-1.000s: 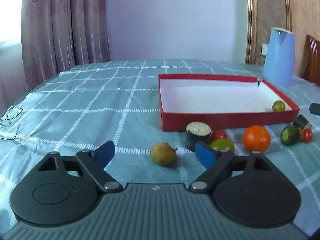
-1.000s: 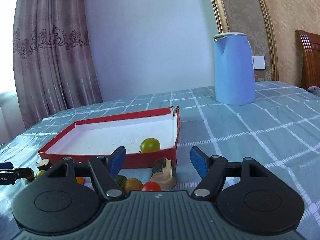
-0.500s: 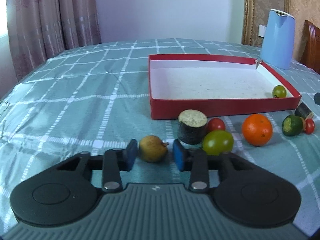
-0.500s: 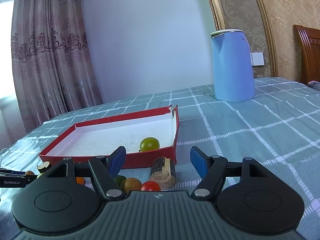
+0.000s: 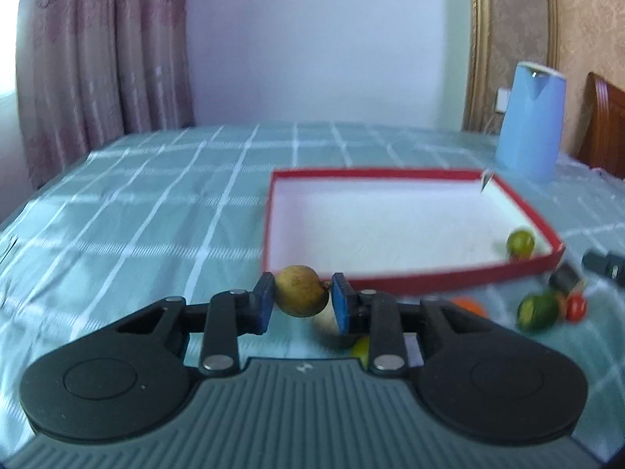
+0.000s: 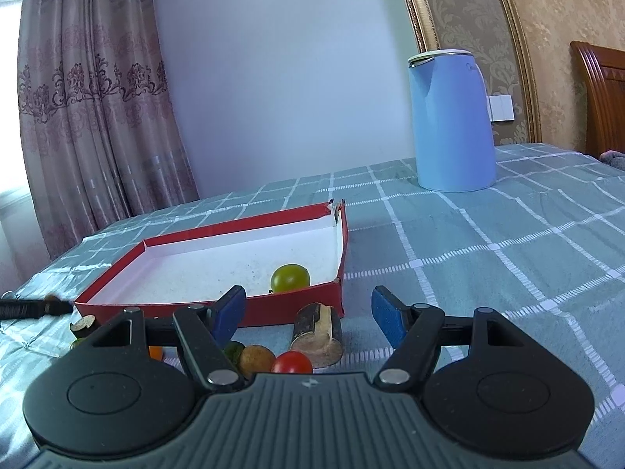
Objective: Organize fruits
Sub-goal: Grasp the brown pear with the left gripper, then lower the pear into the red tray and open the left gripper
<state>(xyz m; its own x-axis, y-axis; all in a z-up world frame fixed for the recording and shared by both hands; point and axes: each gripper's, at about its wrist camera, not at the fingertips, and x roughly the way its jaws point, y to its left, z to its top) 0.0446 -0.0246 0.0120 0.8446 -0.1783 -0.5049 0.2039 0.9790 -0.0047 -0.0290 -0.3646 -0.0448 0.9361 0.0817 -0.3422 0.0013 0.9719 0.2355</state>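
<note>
Left claw [image 5: 300,305]: closing on a brown longan [image 5: 301,291], pads pressed to both sides, fruit lifted off the desk [image 5: 156,211].
Red box [image 5: 410,283] just ahead of it holds one green tomato [image 5: 520,241]. Right claw [image 6: 308,314]: released, empty, above a red cherry tomato [image 6: 292,362].

A table draped in a teal, white-checked cloth [image 6: 488,258] carries a shallow red box [image 5: 406,287], a tall blue kettle [image 6: 453,121] standing well behind it, and a loose cluster of produce just before the box's front wall: a cut wooden-looking stub [image 6: 317,330], a red cherry tomato [image 6: 292,362] and a halved green fruit [image 5: 537,311].
</note>
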